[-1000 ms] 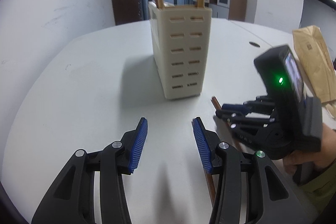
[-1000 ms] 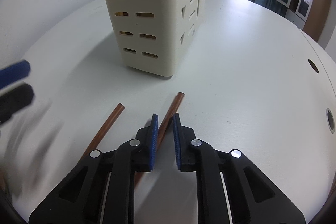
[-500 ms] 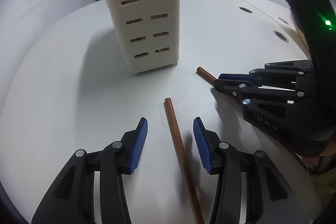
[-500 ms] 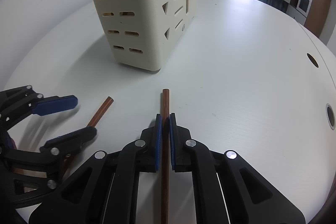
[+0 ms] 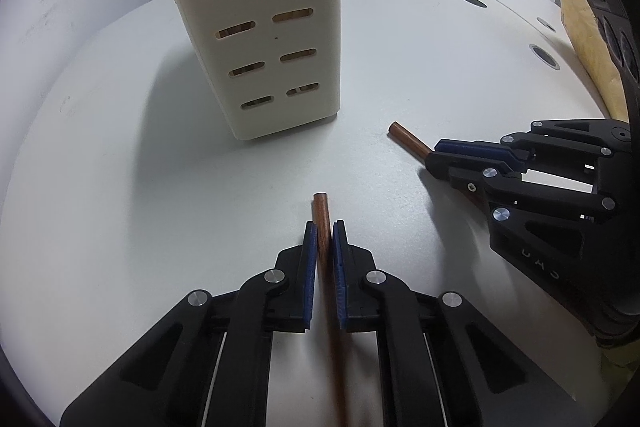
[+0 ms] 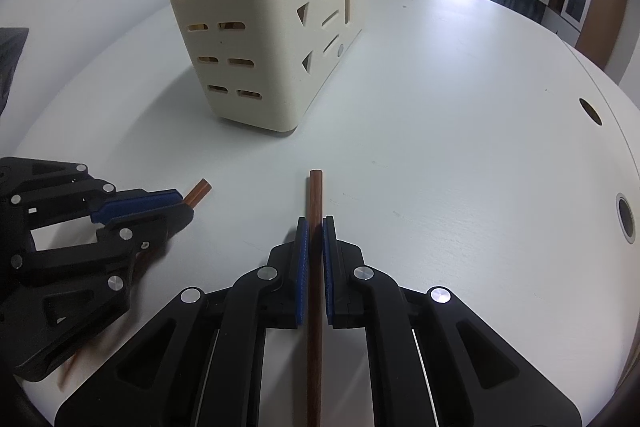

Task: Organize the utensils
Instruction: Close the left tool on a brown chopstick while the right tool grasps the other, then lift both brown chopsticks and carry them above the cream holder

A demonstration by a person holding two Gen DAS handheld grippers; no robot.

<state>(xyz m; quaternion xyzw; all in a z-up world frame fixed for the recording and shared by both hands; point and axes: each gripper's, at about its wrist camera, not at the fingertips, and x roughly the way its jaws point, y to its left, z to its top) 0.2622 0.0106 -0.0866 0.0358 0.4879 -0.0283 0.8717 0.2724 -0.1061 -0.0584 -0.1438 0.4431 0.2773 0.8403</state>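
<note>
A: On the white desk (image 6: 460,99), just short of the cream slotted holder (image 6: 256,27), each brown chopstick is already pinched: the left hand-held gripper (image 5: 325,239) is closed tight on one chopstick (image 5: 321,215), the right hand-held gripper (image 6: 314,235) on the other (image 6: 315,195).

B: How should the lift go?

A: I'd raise both level, then tip each stick upright before bringing it over the holder's top, keeping the two grippers from bumping, since they sit near each other.

B: What can't you make out?

A: The holder's open top is cut off in both views, so which compartment has room is unclear. Wood shows through the slots. The sticks' rear ends run out of view.
</note>
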